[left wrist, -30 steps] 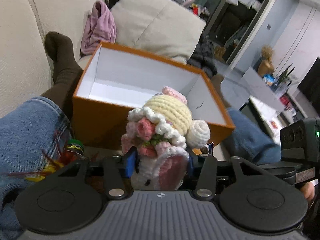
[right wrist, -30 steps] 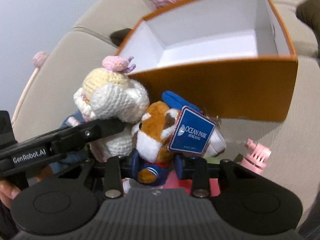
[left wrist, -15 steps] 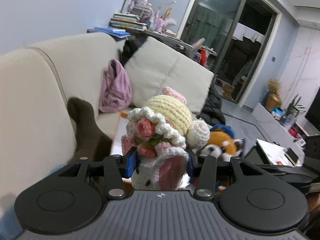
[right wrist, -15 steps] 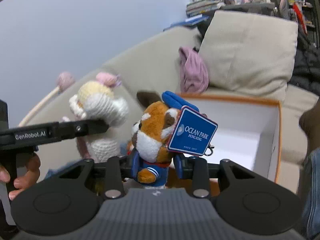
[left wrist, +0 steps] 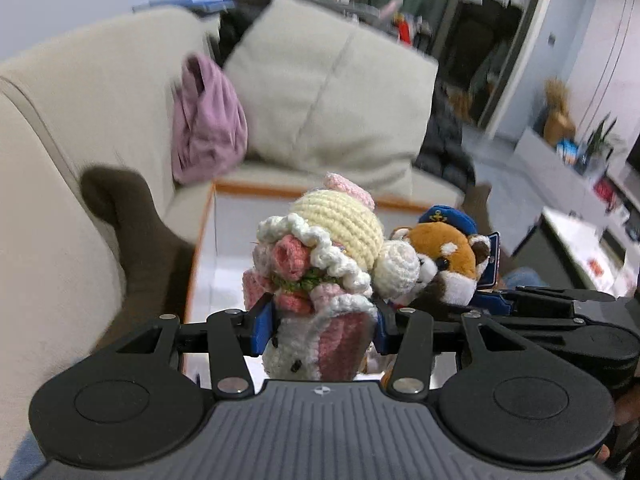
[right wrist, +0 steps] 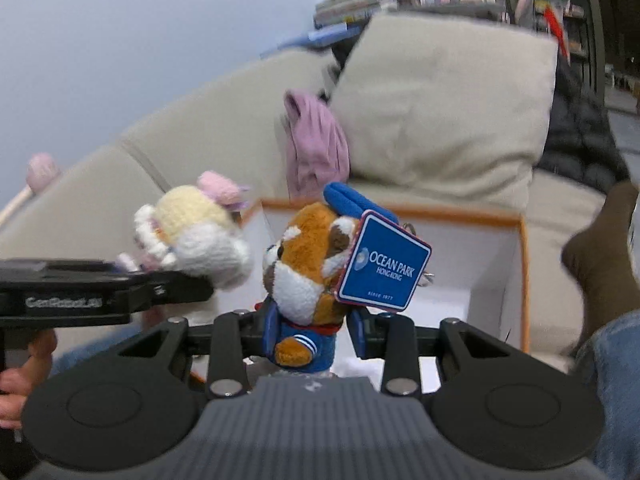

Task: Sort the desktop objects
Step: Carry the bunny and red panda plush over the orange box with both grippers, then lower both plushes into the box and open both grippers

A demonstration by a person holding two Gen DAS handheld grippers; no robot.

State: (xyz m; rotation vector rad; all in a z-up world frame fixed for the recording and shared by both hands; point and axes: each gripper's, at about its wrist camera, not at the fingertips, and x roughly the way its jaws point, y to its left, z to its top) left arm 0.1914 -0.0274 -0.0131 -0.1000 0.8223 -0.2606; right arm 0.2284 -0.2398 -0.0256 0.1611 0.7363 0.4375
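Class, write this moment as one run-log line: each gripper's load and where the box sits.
left gripper: shut on crochet doll | right gripper: shut on red panda plush | orange box: open on sofa, beyond both toys

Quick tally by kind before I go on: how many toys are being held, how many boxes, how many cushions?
Toys held: 2, the crochet doll in the left gripper and the red panda plush in the right gripper
Boxes: 1, the orange box
Cushions: 1, the beige cushion
Total: 4

Crocheted yarn doll (left wrist: 320,264), fuzzy plush panda (right wrist: 308,268) (glossy tag (right wrist: 384,264)).
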